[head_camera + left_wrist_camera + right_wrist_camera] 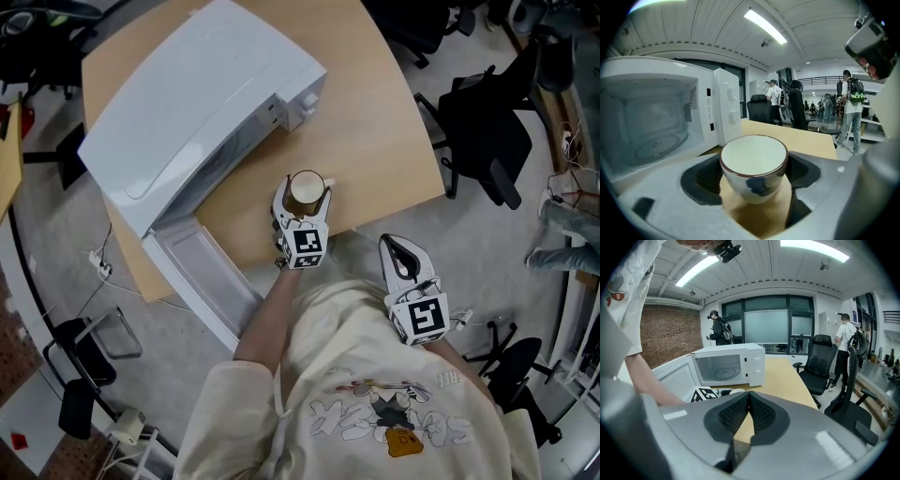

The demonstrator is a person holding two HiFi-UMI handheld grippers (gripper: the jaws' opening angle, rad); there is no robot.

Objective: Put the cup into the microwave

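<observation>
Your shirt is cream and loose, with wide sleeves. Its front carries a cartoon print: grey outlined lettering, a dark figure and an orange patch. Your left gripper and right gripper have smooth, pale grey-white shells, with black ribbed pads set in dark hollows. Each bears a white cube at its back with a black square marker on every face you can see.
</observation>
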